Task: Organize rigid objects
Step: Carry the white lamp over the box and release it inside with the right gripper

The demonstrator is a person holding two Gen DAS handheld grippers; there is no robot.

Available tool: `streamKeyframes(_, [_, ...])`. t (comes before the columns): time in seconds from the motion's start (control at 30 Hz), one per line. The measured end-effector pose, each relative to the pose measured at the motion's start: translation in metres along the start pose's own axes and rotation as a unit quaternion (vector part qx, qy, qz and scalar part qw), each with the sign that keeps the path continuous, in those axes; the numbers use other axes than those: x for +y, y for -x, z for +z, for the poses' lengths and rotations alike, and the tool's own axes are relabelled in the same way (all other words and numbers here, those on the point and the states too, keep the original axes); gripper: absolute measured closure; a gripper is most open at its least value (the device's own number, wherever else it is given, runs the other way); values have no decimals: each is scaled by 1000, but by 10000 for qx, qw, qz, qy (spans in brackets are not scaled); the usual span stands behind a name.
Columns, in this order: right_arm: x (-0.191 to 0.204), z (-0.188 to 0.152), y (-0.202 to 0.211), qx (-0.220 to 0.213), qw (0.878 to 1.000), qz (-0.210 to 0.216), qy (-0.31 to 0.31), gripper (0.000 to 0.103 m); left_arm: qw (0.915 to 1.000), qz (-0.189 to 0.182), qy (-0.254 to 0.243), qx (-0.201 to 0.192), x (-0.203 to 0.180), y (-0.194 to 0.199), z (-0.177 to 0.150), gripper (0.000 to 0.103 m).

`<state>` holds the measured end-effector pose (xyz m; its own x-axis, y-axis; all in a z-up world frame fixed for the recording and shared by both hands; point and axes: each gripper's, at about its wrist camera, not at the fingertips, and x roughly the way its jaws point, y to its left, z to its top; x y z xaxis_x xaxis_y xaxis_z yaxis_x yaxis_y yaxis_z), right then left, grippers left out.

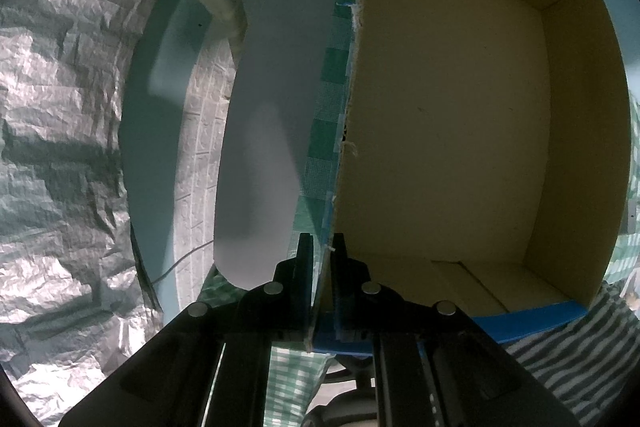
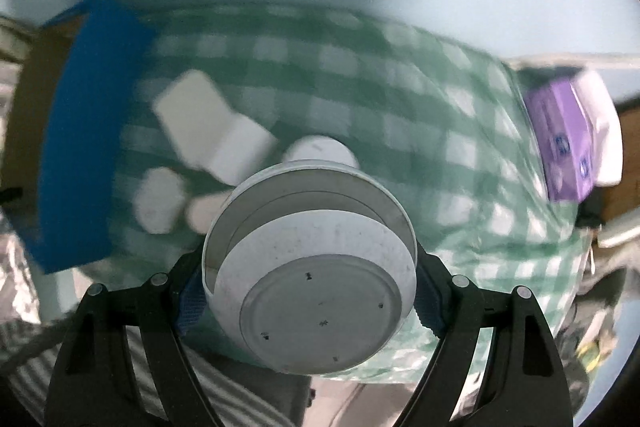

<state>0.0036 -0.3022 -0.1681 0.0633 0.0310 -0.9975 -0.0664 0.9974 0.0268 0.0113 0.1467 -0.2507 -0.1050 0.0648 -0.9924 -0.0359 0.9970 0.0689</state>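
Left hand-held gripper (image 1: 322,251) at lower centre pinching tight on the torn wall of an empty cardboard box (image 1: 444,131), right hand-held gripper (image 2: 310,287) spread wide, clasping a white bowl (image 2: 310,263) at lower centre, above blurred white blocks (image 2: 208,125) lying on green checked cloth (image 2: 400,115)

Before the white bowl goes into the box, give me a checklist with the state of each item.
1. Left gripper clamped on the cardboard box wall: ok, jaws shut on the edge.
2. Box interior free of objects: ok in the part that shows.
3. Right gripper holding the white bowl: ok, pads press on both sides.
4. Bowl seated squarely: cannot tell; it looks tilted, its base facing the camera.
5. White pieces on the checked cloth below clear of the bowl: ok, though blurred.
6. Path to the box opening: cannot tell; only its blue side shows from the right wrist.
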Motion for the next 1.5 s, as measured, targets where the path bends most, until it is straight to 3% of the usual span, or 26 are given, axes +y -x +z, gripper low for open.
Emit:
streamKeyframes(0.2, [39, 19, 28, -119, 9986, 129, 506, 20, 10000, 15, -26, -20, 0, 0, -1, 95])
streamKeyframes(0.73, [142, 60, 5, -205, 9855, 389, 1640, 20, 10000, 8, -44, 10, -2, 0, -2, 95])
streamKeyframes(1.5, [256, 89, -19, -174, 9633, 745, 2571, 20, 9999, 48, -122, 82, 1, 1, -8, 95])
